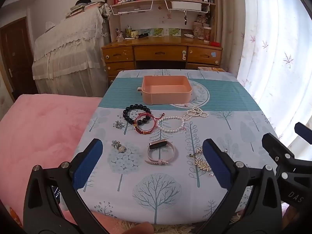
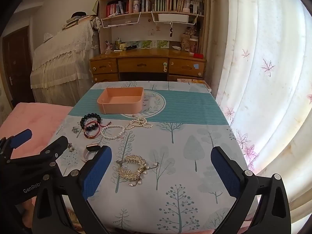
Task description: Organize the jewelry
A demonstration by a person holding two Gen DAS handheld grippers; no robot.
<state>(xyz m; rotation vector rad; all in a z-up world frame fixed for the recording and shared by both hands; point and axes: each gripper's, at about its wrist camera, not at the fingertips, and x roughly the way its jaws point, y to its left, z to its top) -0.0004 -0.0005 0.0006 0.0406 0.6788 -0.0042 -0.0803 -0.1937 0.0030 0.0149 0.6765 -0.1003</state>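
Here we have both grippers spread wide with nothing between their blue pads: the left gripper [image 1: 153, 162] hangs over the near part of the table, and its 2 fingers [image 1: 88, 160] frame a pink-strapped watch [image 1: 160, 153] lying on the cloth below them without touching it. The right gripper [image 2: 161, 172] is equally wide and empty, its fingers [image 2: 97, 170] standing to either side of a gold leaf hair comb [image 2: 131, 167] with small pearls, which lies flat on the tablecloth [image 2: 195, 175] printed with pale trees. Outward from the left gripper, we see a flower brooch [image 1: 119, 147] just beside its left finger, and farther off a smaller grey flower piece [image 1: 118, 124], though it is too small for us to say quite what it is. Past the watch, a dark bead bracelet [image 1: 136, 113] overlaps a red cord bracelet [image 1: 145, 123], and a pearl strand [image 1: 172, 123] runs rightward from them toward a looser heap of pearls [image 1: 197, 113]. Beyond all the jewelry, on the teal band of the cloth, stands the open pink box [image 1: 165, 89], with nothing visible inside. Behind the table we see a wooden desk [image 1: 161, 51] under bookshelves, a pink blanket [image 1: 42, 132] to the left and a floral curtain [image 1: 273, 58] to the right.
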